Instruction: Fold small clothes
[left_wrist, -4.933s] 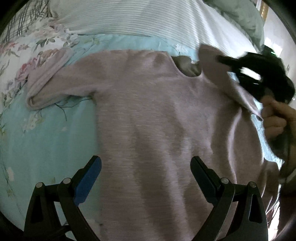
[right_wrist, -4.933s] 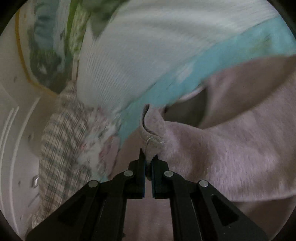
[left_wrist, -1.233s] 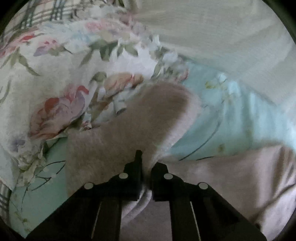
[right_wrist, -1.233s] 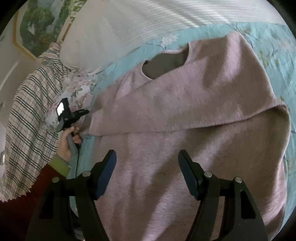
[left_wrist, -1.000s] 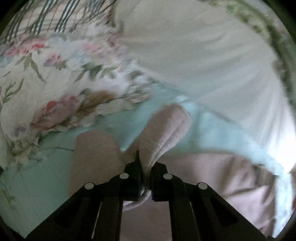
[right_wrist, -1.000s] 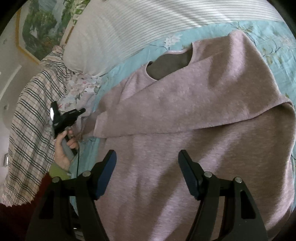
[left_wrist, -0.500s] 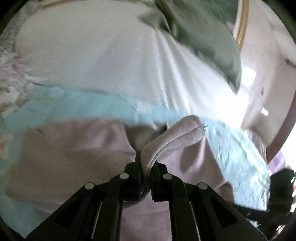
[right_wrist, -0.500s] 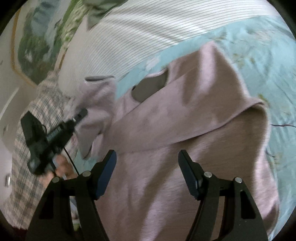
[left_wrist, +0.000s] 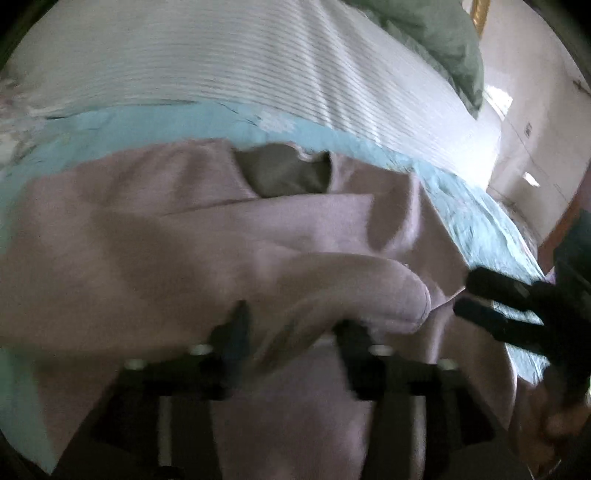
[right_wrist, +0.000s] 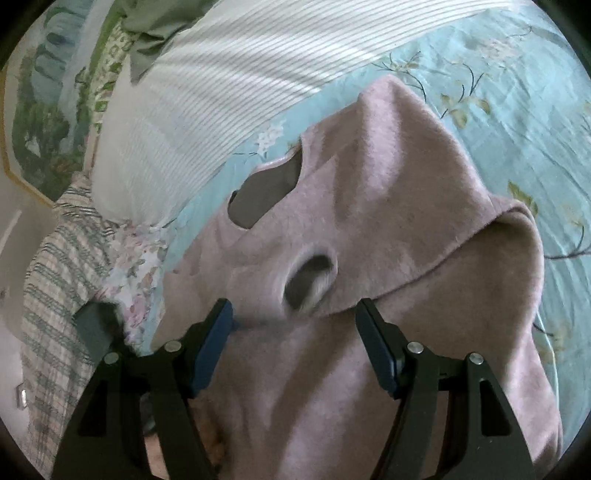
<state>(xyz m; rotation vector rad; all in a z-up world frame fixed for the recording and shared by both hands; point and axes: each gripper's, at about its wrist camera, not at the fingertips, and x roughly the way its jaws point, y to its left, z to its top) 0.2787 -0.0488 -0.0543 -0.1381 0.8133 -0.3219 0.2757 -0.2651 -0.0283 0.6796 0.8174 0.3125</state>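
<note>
Garment: a fuzzy mauve-pink knit sweater (right_wrist: 369, 229) lies on the light-blue floral bedsheet (right_wrist: 517, 92), neckline toward the white striped pillow (right_wrist: 221, 85).
Sleeves: both are folded across the chest; one cuff opening (right_wrist: 310, 282) faces the right wrist camera.
Left gripper (left_wrist: 291, 328): blurred, jaws parted, the sleeve end (left_wrist: 388, 295) draped between them.
Right gripper (right_wrist: 295, 332): jaws spread wide, holding nothing, above the sweater's body.
Beside the bed: a plaid cloth (right_wrist: 55, 295).

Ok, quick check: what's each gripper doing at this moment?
Left gripper: open, blurred; the pink sweater's sleeve cuff lies loosely between its parted fingers.
Right gripper: open, holding nothing, poised above the sweater.
</note>
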